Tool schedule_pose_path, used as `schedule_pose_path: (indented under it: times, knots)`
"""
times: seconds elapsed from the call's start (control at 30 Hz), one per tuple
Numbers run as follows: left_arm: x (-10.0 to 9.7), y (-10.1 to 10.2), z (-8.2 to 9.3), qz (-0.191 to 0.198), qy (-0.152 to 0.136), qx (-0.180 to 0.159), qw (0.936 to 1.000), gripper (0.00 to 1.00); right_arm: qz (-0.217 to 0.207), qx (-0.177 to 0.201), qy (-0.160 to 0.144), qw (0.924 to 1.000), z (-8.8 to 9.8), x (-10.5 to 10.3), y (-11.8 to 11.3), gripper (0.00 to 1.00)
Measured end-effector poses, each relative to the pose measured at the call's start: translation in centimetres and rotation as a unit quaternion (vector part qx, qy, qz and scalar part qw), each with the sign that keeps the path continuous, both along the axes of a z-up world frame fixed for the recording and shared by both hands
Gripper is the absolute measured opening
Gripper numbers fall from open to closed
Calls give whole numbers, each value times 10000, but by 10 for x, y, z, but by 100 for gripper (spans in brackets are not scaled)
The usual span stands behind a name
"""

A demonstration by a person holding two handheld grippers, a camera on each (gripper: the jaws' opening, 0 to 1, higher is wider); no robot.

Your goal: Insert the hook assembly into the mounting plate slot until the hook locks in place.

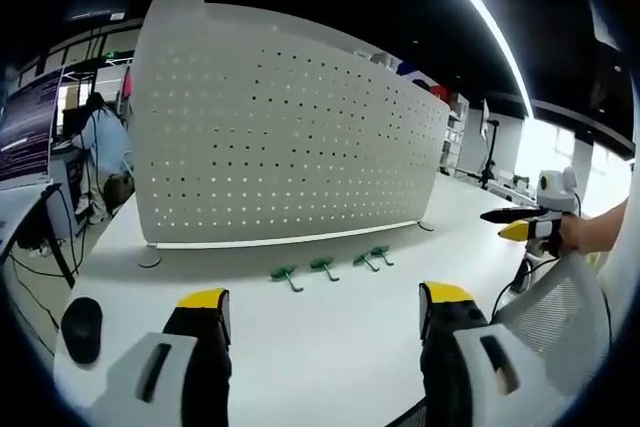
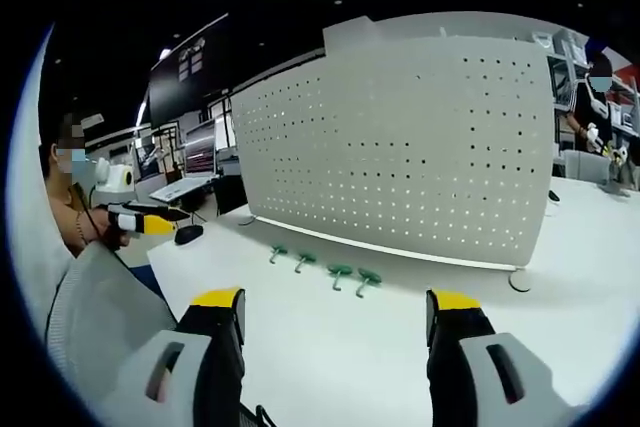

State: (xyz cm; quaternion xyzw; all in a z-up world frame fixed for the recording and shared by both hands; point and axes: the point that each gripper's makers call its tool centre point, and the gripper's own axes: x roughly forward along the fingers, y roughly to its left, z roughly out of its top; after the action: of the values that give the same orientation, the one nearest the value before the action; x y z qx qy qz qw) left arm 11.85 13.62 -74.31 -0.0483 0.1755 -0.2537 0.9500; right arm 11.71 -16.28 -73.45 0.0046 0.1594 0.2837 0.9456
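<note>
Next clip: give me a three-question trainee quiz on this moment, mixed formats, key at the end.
1. True or false: the left gripper is shut on a hook.
2. How many green hooks lie on the white table in front of the pegboard?
3. The hooks are: A) hung on the pegboard; B) lying in a row on the table; C) held between the right gripper's fingers.

Key: 1 false, its fingers stand apart around nothing; 2 four; 3 B.
</note>
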Motion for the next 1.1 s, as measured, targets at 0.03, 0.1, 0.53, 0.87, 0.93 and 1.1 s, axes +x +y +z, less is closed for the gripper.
schedule_pose_path:
  times: [0.03, 0.1, 0.53, 0.87, 0.93, 1.1]
  knots:
    - [0, 0, 0, -2, 2, 2, 10000, 79, -2, -7, -8, 10000, 0, 0, 0, 71]
    - [1, 0, 0, -6, 1, 1, 10000, 79, -2, -10, -3, 10000, 1, 1, 0, 71]
    - [3, -5, -4, -209, 39, 128, 9997, 78, 62, -20, 134, 9999, -6, -1, 1, 71]
    - [6, -9, -8, -439, 79, 303, 9985, 78, 89, -18, 128, 9999, -5, 1, 2, 72]
    - [8, -11, -8, -517, 86, 341, 9980, 78, 104, -52, 138, 9998, -6, 2, 3, 72]
    - [12, -12, -7, -593, 31, 428, 9973, 78, 148, -90, 160, 9997, -8, 1, 4, 72]
